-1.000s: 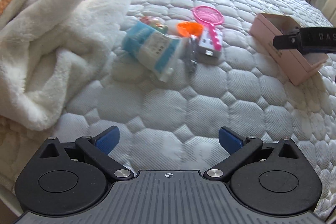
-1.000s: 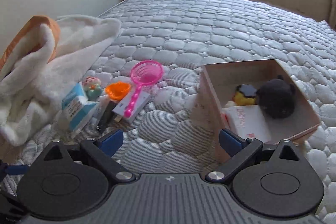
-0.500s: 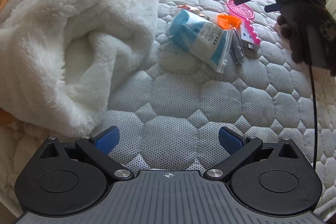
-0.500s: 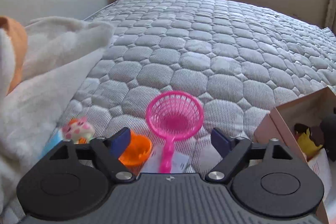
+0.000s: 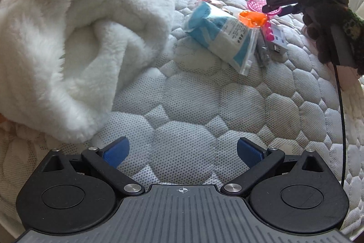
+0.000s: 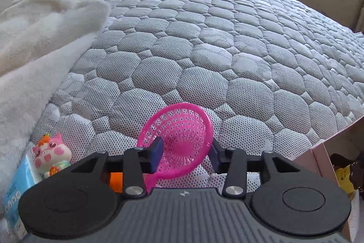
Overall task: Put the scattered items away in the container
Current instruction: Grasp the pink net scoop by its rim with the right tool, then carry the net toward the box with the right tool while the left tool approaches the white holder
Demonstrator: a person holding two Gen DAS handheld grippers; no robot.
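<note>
Left wrist view gives you the quilted mattress [image 5: 186, 106] filling most of the frame, with the fluffy white blanket [image 5: 75, 38] heaped across its left half. Your left gripper [image 5: 182, 152] hangs over bare quilting with its blue pads spread wide and nothing between them.

Right of the blanket lies the scattered pile: a blue and white packet [image 5: 218, 35] in a clear bag, the biggest of the small things, with an orange cup-like toy [image 5: 252, 18] at its upper right corner and a small white block [image 5: 278, 39] just beside it. The pink box [image 6: 327, 156] shows only as a corner at the right edge of the right wrist view, with something yellow [image 6: 343, 177] and something dark inside it.

Your right gripper [image 6: 185, 153], held in a dark gloved hand [image 5: 323, 33], reaches down over that pile. Its jaws are closing around the head of the pink toy strainer [image 6: 182, 140]; the strainer's mesh bowl sits between the two pads, tilted up off the mattress, and both pads appear to meet its rim. A little pink pig figure [image 6: 51, 156] stands to the left of the strainer, next to the packet.
</note>
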